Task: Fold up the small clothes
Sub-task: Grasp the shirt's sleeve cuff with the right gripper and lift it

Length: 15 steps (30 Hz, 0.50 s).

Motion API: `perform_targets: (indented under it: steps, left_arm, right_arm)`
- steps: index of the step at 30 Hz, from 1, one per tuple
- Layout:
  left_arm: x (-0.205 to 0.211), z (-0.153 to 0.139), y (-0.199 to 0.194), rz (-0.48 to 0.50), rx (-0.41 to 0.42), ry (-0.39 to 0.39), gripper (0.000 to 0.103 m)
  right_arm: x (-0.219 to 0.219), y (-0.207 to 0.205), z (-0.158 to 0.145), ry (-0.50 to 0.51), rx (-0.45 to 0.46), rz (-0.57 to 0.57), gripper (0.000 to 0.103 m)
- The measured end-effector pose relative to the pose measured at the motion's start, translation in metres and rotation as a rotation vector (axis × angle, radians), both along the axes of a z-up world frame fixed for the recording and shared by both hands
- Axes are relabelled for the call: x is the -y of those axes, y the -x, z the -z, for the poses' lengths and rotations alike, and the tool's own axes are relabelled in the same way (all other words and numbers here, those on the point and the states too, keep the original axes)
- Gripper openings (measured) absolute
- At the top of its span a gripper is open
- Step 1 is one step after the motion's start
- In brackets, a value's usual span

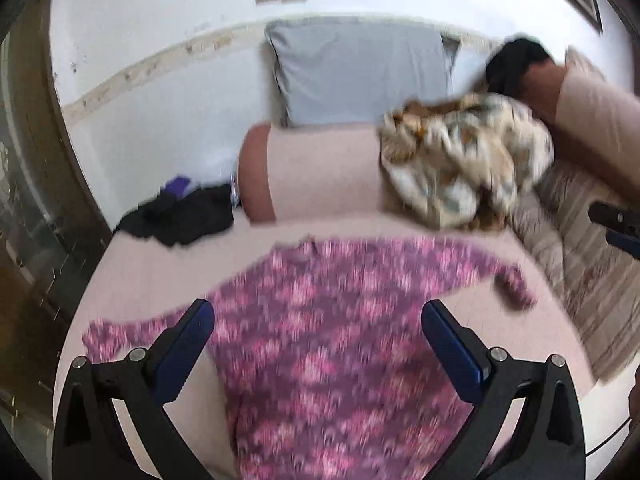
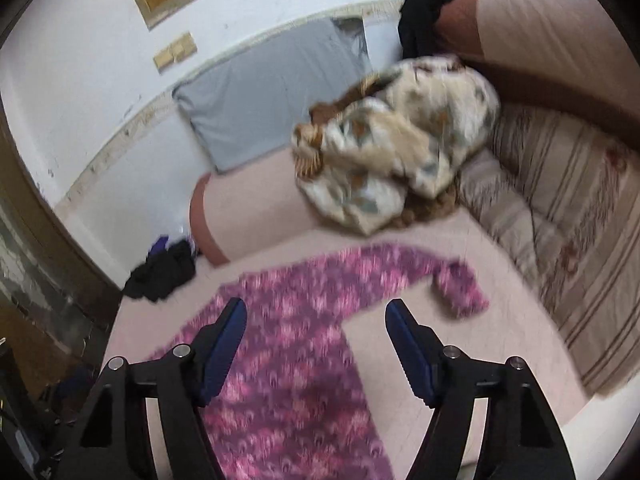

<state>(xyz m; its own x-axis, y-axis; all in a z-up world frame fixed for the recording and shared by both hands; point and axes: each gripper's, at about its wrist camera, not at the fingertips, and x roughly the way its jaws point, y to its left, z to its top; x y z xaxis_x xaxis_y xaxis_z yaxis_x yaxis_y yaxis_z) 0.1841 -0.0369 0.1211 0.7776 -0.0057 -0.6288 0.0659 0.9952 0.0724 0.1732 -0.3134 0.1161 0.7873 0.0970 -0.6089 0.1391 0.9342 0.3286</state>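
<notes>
A pink and purple patterned long-sleeved garment [image 1: 340, 344] lies spread flat on the pale pink bed [image 1: 152, 272], sleeves out to both sides. It also shows in the right wrist view [image 2: 296, 360], with its right sleeve [image 2: 456, 284] bent at the cuff. My left gripper [image 1: 318, 312] is open and empty, hovering over the garment's body. My right gripper [image 2: 316, 312] is open and empty, above the garment's right side. Its tip shows at the right edge of the left wrist view [image 1: 616, 220].
A crumpled floral cloth [image 1: 464, 160] lies on a pink bolster [image 1: 320, 172] behind the garment. A grey pillow [image 1: 360, 72] leans on the wall. Dark clothes [image 1: 180, 216] lie at the bed's left. A striped blanket [image 2: 560, 208] covers the right side.
</notes>
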Motion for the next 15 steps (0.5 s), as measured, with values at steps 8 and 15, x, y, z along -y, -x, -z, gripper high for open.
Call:
perform_targets:
  steps: [8, 15]
  left_arm:
    - [0.012, 0.008, -0.045, 0.008, -0.016, 0.050, 0.103]
    - [0.050, 0.104, -0.078, 0.058, -0.180, 0.108, 0.103]
  right_arm:
    - [0.057, -0.056, 0.010, -0.005, -0.012, 0.073, 0.092]
    - [0.152, -0.107, 0.166, -0.128, -0.221, 0.241, 0.070]
